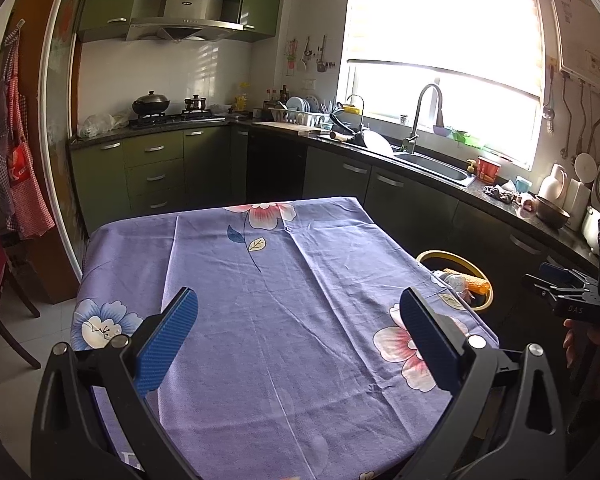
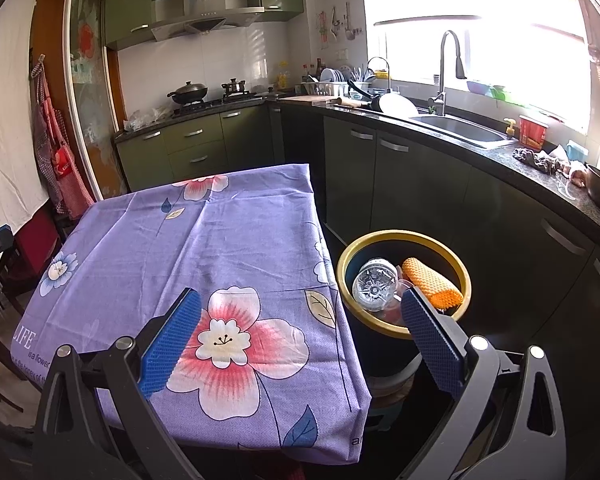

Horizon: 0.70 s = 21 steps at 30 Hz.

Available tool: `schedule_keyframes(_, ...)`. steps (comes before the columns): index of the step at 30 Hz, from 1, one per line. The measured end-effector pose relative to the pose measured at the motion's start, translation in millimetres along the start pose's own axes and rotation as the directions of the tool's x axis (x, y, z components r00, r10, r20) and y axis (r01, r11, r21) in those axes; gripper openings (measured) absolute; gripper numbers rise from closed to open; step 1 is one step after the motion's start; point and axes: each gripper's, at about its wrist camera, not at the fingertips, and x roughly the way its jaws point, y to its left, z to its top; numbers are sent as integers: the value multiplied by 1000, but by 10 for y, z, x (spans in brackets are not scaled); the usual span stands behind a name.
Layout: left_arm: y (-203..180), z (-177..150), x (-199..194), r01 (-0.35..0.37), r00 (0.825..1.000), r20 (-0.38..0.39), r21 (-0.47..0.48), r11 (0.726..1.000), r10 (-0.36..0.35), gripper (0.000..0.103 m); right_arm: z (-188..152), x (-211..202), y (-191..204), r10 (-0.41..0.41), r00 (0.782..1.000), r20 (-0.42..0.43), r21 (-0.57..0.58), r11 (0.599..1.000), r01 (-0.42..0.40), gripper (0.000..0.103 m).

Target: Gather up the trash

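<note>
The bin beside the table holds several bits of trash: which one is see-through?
The plastic bottle, lying at the left of the bin; the orange foam sleeve beside it is opaque.

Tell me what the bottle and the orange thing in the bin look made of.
The bottle looks like clear thin plastic: see-through, glossy, with a moulded ridged base. The orange thing seems a soft foam net or knit sleeve: matte, with a honeycomb texture; which one is unclear. Both lie in the yellow-rimmed bin.
</note>
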Motion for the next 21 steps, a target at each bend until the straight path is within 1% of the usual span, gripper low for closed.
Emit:
schedule_keyframes(8,5,10,12,7,1000,0,1,1000,-7,96,-1,19,2,0,1000,-5,-2,1000,0,98)
schedule_keyframes(14,29,19,26,33,999,9,-7,999,-33,96,-4,29,4,0,1000,-7,-2,1000,0,98)
schedule_keyframes(21,22,30,34,-16,999,29,21,1000,16,96,-4,34,1,-3,1000,-10,-2,1000,3,98)
